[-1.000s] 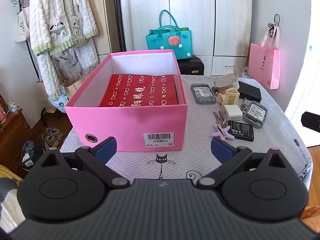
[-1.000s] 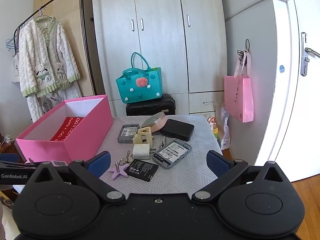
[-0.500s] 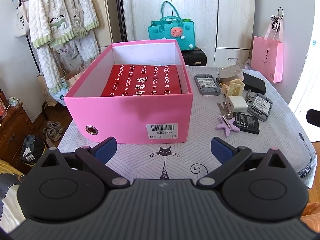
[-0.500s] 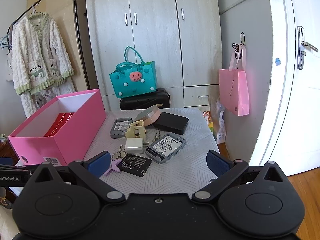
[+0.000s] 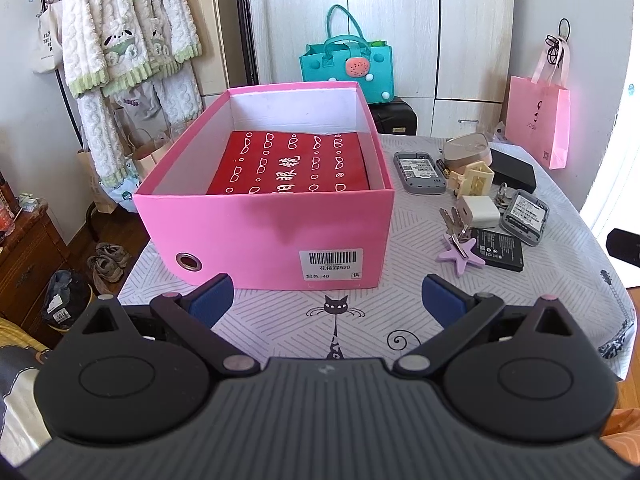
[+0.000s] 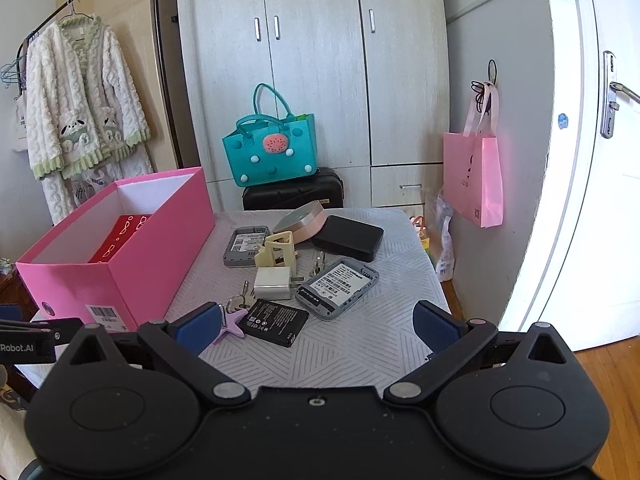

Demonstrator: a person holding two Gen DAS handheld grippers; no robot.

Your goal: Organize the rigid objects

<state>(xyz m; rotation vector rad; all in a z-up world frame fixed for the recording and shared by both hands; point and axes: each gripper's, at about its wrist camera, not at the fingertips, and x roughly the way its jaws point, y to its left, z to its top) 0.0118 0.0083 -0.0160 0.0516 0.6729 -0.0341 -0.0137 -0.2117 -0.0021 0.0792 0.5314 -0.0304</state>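
Observation:
A pink box (image 5: 264,236) (image 6: 132,256) stands on the table with a red box (image 5: 292,168) inside. To its right lie loose items: a black battery (image 5: 498,249) (image 6: 276,322), a purple star key ring (image 5: 462,251) (image 6: 234,322), a white charger (image 5: 480,211) (image 6: 274,283), two grey devices (image 5: 418,166) (image 6: 338,288), a cream plug (image 6: 282,250), a round pink case (image 6: 304,222) and a black case (image 6: 348,237). My left gripper (image 5: 326,300) is open, in front of the pink box. My right gripper (image 6: 318,326) is open, near the battery.
The table carries a cat-print cloth (image 5: 336,320). Behind it stand wardrobes (image 6: 312,60), a teal bag (image 6: 272,148) on a black suitcase, and a pink paper bag (image 6: 476,176) hanging at the right. Clothes hang on a rack (image 5: 120,32) at the left.
Both grippers have drifted slightly; the left view now sits a bit higher and further back from the pink box. Both stay open. The objects on the table have not moved.

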